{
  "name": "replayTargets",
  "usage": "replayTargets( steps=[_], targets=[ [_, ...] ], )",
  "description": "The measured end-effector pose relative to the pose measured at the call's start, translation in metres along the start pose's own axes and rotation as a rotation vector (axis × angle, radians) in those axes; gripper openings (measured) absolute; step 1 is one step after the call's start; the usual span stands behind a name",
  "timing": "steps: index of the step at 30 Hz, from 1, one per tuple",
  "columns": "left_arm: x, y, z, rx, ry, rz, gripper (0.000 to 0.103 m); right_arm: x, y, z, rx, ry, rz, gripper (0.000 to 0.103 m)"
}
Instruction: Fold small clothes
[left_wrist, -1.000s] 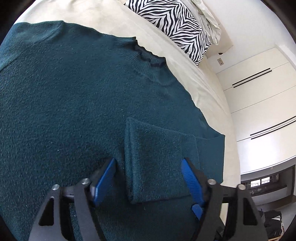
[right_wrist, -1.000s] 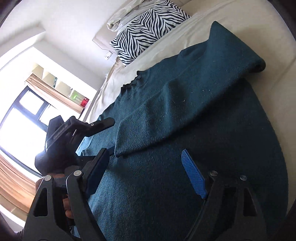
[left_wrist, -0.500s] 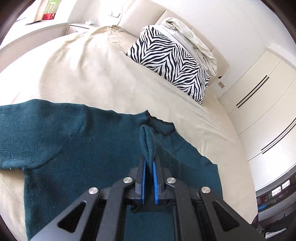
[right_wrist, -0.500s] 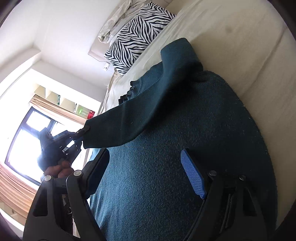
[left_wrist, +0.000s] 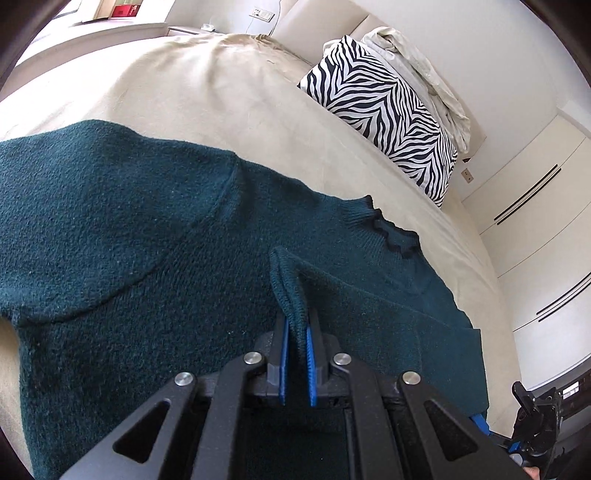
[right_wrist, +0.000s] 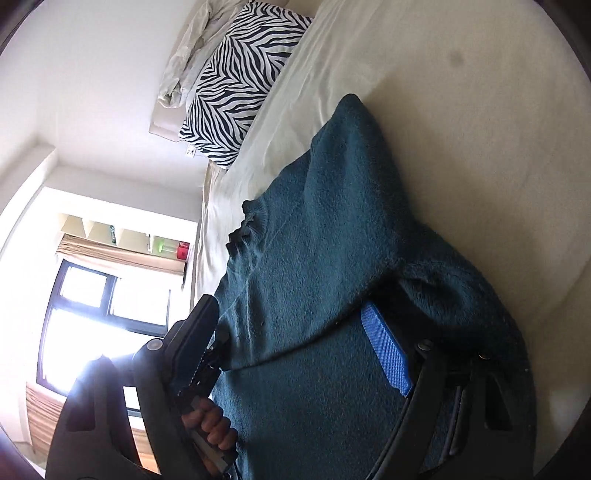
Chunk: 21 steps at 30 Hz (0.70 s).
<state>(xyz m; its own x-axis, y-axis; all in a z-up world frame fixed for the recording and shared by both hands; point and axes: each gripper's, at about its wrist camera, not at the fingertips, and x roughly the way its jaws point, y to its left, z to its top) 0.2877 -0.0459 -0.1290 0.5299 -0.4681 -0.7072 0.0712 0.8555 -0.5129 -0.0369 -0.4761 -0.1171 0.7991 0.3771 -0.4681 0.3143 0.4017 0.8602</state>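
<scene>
A dark teal knit sweater (left_wrist: 155, 236) lies spread on a cream bed (left_wrist: 207, 88). My left gripper (left_wrist: 295, 343) is shut on the cuff of the sweater's sleeve (left_wrist: 286, 288) and holds it raised over the body, below the collar (left_wrist: 395, 236). In the right wrist view the sweater (right_wrist: 317, 258) runs up the middle, with that sleeve stretched across it to the left gripper (right_wrist: 192, 347). My right gripper (right_wrist: 280, 354) is open just above the sweater's body; its blue pad (right_wrist: 384, 347) shows at right.
A zebra-print pillow (left_wrist: 384, 110) and a crumpled white sheet (left_wrist: 424, 70) lie at the head of the bed. White wardrobe doors (left_wrist: 543, 236) stand at right. A bright window (right_wrist: 96, 295) is at left in the right wrist view.
My left gripper closed on the sleeve cuff, lifted it and now carries it across the sweater's body. The right gripper has tilted and moved closer to the fabric, still open.
</scene>
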Motion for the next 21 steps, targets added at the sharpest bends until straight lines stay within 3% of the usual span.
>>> replayTargets(
  steps=[4,8,12,16,21],
  targets=[
    [0.002,0.002,-0.002,0.004,-0.001,-0.012,0.01,-0.027,-0.022,0.015,0.074,-0.154,0.04,0.073],
    [0.007,-0.007,-0.006,0.042,-0.013,0.002,0.01,-0.032,-0.054,0.013,0.137,-0.166,0.083,0.047],
    [0.008,-0.006,-0.007,0.049,-0.025,0.0,0.011,-0.042,-0.047,0.005,0.045,-0.133,0.041,0.051],
    [0.007,-0.001,-0.007,0.05,-0.03,-0.017,0.012,-0.071,-0.047,0.006,0.054,-0.095,0.02,0.062],
    [0.009,0.006,-0.009,0.026,-0.047,-0.048,0.012,-0.083,-0.008,0.039,-0.07,-0.128,0.03,0.071]
  ],
)
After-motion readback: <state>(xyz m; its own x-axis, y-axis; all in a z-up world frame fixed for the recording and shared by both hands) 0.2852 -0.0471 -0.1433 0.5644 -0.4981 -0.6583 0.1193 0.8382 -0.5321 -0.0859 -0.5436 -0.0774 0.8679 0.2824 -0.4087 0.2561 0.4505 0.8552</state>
